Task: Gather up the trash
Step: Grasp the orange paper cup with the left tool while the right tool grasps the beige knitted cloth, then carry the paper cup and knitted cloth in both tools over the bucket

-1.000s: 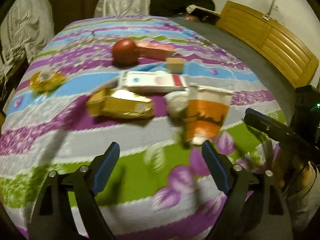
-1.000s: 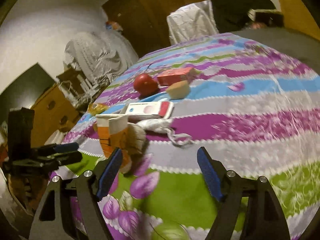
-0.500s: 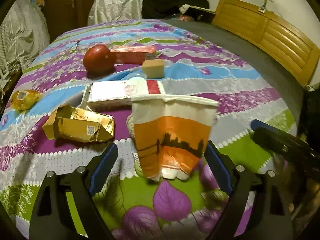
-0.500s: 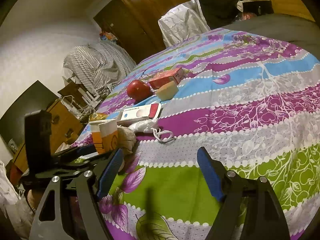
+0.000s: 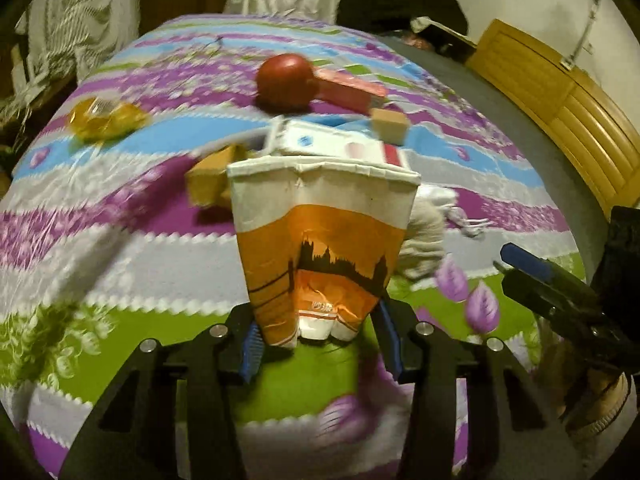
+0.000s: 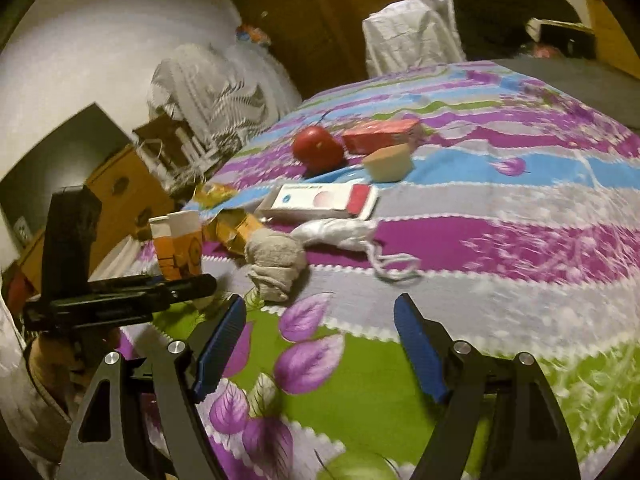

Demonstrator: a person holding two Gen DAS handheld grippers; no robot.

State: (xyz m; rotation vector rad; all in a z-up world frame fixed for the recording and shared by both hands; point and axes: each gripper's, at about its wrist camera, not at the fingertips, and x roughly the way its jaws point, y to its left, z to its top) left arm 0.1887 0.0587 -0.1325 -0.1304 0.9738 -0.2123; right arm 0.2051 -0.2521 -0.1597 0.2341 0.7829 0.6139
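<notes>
A crumpled paper cup (image 5: 320, 232), white above and orange with a black skyline below, stands upright on the striped bedspread (image 5: 120, 264). My left gripper (image 5: 318, 340) has its jaws closing on the cup's creased base, and both blue pads touch its sides. The right wrist view shows the same cup (image 6: 180, 244) at the left, with the left gripper's fingers (image 6: 160, 292) at its foot. My right gripper (image 6: 320, 340) hangs open over the green band of the bedspread with nothing between its fingers. It also shows at the right edge of the left wrist view, as dark fingers (image 5: 540, 276).
Behind the cup lie a crushed golden carton (image 5: 208, 180), a white box with a red end (image 6: 324, 200), a grey cloth wad (image 6: 276, 260) and a white mask with loops (image 6: 340, 232). Farther back are a red apple (image 6: 318, 148), a pink box (image 6: 380, 134), a tan block (image 6: 388, 166) and a yellow wrapper (image 5: 104, 120).
My left gripper moved forward and down around the cup, and its jaws narrowed from wide open onto the cup's base. The right gripper shifted slightly and stayed open.
</notes>
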